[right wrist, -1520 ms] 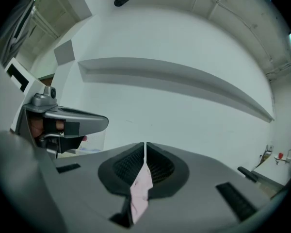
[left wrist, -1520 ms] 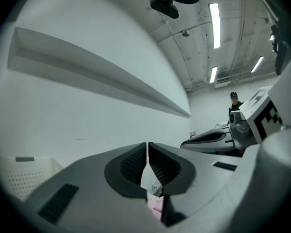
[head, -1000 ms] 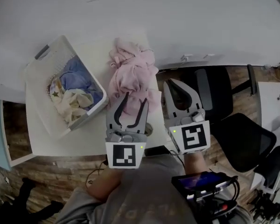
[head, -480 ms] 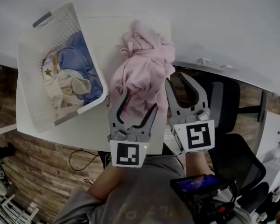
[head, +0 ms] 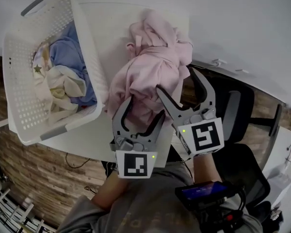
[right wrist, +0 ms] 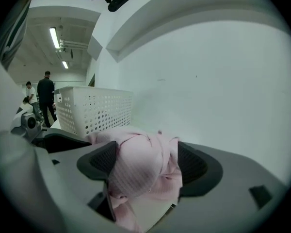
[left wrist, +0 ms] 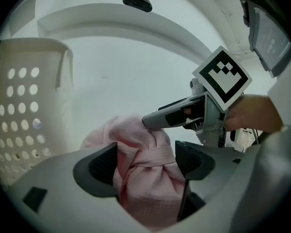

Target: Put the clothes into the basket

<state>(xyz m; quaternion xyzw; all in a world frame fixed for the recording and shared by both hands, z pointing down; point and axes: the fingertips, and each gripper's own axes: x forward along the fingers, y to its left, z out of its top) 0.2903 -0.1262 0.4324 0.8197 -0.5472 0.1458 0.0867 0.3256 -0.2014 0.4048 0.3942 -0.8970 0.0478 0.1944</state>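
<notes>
Since 1 second ago, both claws have been lowered toward the pink garment (head: 153,64), and the jaws of each have just been opening. The right claw (head: 177,80), pressed together in the earlier frame, is now spread wide. The left claw (head: 144,109) is likewise spread.

In the left gripper view, the left claw (left wrist: 145,163) is seen with a knotted bunch of the pink garment (left wrist: 146,176) lying between its jaws, not pinched. In the right gripper view, the right claw (right wrist: 146,163) is spread with a fold of the pink garment (right wrist: 136,171) between its jaws.

The garment is heaped on the white desk (head: 114,16), just beside the white basket (head: 89,57), with 1 end draped over the desk's near edge. Blue and cream clothes (head: 63,67) are already held in the basket.
</notes>
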